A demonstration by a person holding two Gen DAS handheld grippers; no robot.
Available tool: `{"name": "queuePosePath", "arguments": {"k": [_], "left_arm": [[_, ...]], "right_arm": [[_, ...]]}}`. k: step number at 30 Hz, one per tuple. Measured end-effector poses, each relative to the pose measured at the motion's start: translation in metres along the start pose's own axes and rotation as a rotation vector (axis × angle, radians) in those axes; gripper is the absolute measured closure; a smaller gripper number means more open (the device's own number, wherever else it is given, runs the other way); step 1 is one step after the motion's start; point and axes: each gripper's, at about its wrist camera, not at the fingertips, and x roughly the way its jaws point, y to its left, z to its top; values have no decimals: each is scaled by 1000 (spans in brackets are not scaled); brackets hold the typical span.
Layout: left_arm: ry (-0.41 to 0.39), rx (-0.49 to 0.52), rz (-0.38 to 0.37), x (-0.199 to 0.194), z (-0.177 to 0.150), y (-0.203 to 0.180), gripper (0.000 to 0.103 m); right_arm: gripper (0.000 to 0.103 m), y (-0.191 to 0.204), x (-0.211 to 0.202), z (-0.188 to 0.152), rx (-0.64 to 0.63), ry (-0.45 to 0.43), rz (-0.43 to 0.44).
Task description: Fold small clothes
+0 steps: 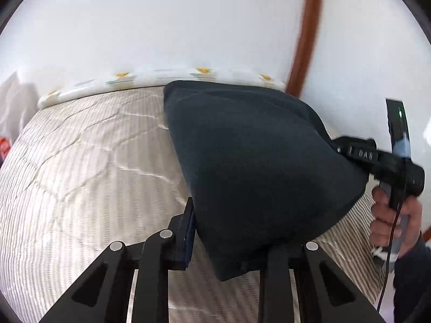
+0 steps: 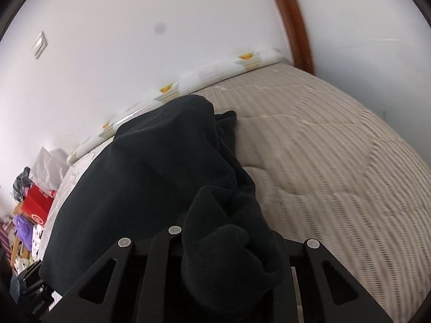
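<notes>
A dark navy garment (image 1: 256, 167) hangs stretched above a striped quilted bed (image 1: 89, 177). My left gripper (image 1: 215, 250) is shut on its near corner; the cloth covers the right finger. My right gripper (image 1: 339, 148) is seen from the side at the right, held by a hand, shut on the garment's other corner. In the right wrist view the garment (image 2: 150, 177) bunches over my right gripper (image 2: 229, 255) and hides the fingertips. The far end of the garment reaches toward the bed's back edge.
A white bolster with yellow prints (image 1: 161, 80) lies along the wall at the bed's far edge. A brown wooden frame (image 1: 307, 32) runs up the wall. Colourful boxes and bags (image 2: 32, 210) are piled beside the bed's left side.
</notes>
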Motion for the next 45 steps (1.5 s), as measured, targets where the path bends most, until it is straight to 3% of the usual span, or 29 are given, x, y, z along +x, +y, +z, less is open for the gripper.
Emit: {"name": "queuePosePath", "arguments": {"k": [9,15,25,31,34,36,40,45], "left_arm": [[-2,-109,113,-17,-4,83,80],[46,-160,107,-20,-17,116,80],[70,-113,150,-17,-24,111,77],[91,-100,103,-34,-28,111,77],[42,-104,85,-54,-32,108,66],[-15,-114,69,-68,-34,109,47],[-66,-115,58,-79,-21,104,47],[-32,-103,94,-51,1,103,47]], "right_arm": [[83,95,55,8,-76,69,110],[83,140,59,0,-180,49,144],[80,119,22,-23,-254,32,151],[76,123,-13,-21,-323,-48,93],[76,131,-31,-22,-371,-113,81],[76,136,-35,-27,-398,-128,108],[76,137,-21,-46,-471,-104,41],[76,113,-20,-52,-424,-22,37]]}}
